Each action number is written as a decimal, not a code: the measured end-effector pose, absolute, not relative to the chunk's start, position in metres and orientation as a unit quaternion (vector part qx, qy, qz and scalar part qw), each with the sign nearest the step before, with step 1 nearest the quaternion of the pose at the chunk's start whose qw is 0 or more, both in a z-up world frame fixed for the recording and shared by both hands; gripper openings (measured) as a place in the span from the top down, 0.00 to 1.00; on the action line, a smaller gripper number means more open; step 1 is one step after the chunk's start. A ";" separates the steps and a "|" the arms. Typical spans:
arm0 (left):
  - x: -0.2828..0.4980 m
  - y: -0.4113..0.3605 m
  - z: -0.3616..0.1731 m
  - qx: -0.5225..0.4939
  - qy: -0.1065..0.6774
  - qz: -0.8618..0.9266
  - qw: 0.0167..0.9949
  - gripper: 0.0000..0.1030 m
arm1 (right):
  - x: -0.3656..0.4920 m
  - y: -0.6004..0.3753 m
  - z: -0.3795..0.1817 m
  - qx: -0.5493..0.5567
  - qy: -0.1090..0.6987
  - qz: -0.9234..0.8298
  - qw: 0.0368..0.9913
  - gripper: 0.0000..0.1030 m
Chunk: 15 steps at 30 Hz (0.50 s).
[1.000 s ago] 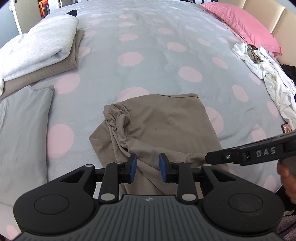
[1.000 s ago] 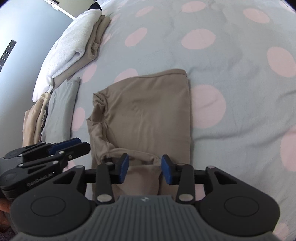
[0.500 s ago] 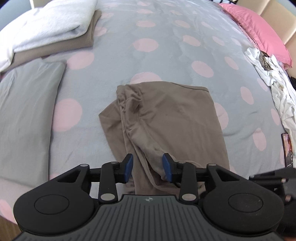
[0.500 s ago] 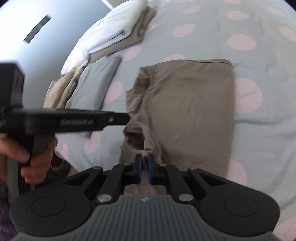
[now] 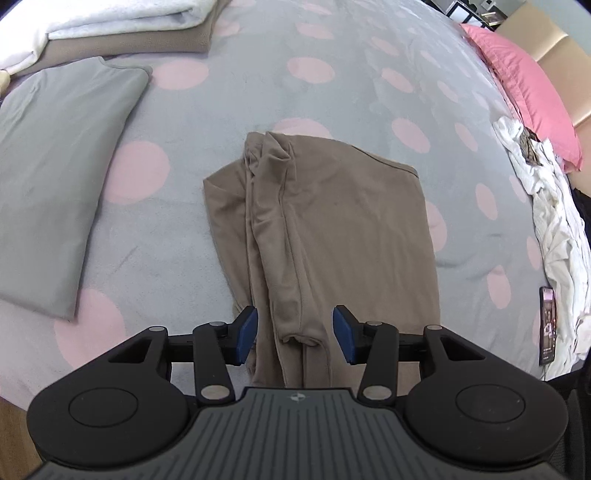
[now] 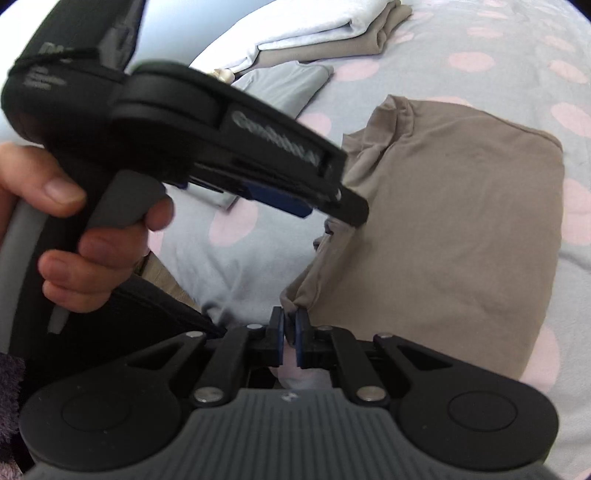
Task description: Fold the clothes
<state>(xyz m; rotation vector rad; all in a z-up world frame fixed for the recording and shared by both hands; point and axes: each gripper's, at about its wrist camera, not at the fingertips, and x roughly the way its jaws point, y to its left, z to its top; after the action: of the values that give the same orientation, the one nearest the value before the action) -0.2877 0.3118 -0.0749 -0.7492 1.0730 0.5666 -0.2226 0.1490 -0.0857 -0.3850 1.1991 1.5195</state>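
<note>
A taupe garment [image 5: 332, 221] lies half folded on the grey bedspread with pink dots [image 5: 332, 92], its left side bunched in long pleats. My left gripper [image 5: 295, 334] hangs over the near end of the garment. Its jaws are opening, and a fold of the fabric lies between the blue pads without being pressed. In the right wrist view my right gripper [image 6: 290, 328] is shut on a pinched near edge of the taupe garment [image 6: 461, 221]. The left gripper [image 6: 351, 212], held by a hand [image 6: 74, 240], crosses just above that fold.
A folded grey garment [image 5: 62, 184] lies at the left. Behind it sits a stack of folded white and taupe clothes [image 5: 110, 26]. A pink pillow [image 5: 524, 85], crumpled white clothes [image 5: 546, 206] and a phone [image 5: 547, 321] line the right side. The bed's edge runs close below both grippers.
My right gripper closed on the garment's near edge and swung left with it. My left gripper's jaws widened around the pleated fold, and it shifted left along the near end.
</note>
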 end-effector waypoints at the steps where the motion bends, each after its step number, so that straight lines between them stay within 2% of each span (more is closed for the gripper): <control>1: -0.286 0.311 -0.077 -0.340 0.498 0.258 0.754 0.57 | -0.222 0.149 -0.088 -0.156 0.512 0.642 0.549 0.94; 4: -0.280 0.308 -0.088 -0.323 0.519 0.259 0.748 0.59 | -0.222 0.151 -0.094 -0.146 0.519 0.645 0.541 0.94; 5: -0.277 0.306 -0.092 -0.308 0.529 0.264 0.746 0.62 | -0.223 0.152 -0.095 -0.147 0.519 0.647 0.539 0.94; 6: -0.275 0.305 -0.096 -0.294 0.538 0.268 0.743 0.80 | -0.224 0.152 -0.096 -0.149 0.518 0.648 0.537 0.94; 7: -0.273 0.304 -0.099 -0.284 0.548 0.271 0.739 0.90 | -0.225 0.153 -0.098 -0.153 0.518 0.648 0.537 0.94; 12: -0.276 0.304 -0.108 -0.279 0.561 0.270 0.731 0.93 | -0.226 0.151 -0.105 -0.169 0.516 0.644 0.538 0.94; 15: -0.279 0.303 -0.109 -0.276 0.564 0.278 0.727 0.91 | -0.224 0.147 -0.107 -0.177 0.522 0.644 0.531 0.89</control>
<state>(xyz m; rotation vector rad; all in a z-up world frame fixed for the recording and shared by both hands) -0.2786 0.3035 -0.1090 -0.6078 1.2437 0.6128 -0.2238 0.1467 -0.1066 -0.4236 1.2460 1.5365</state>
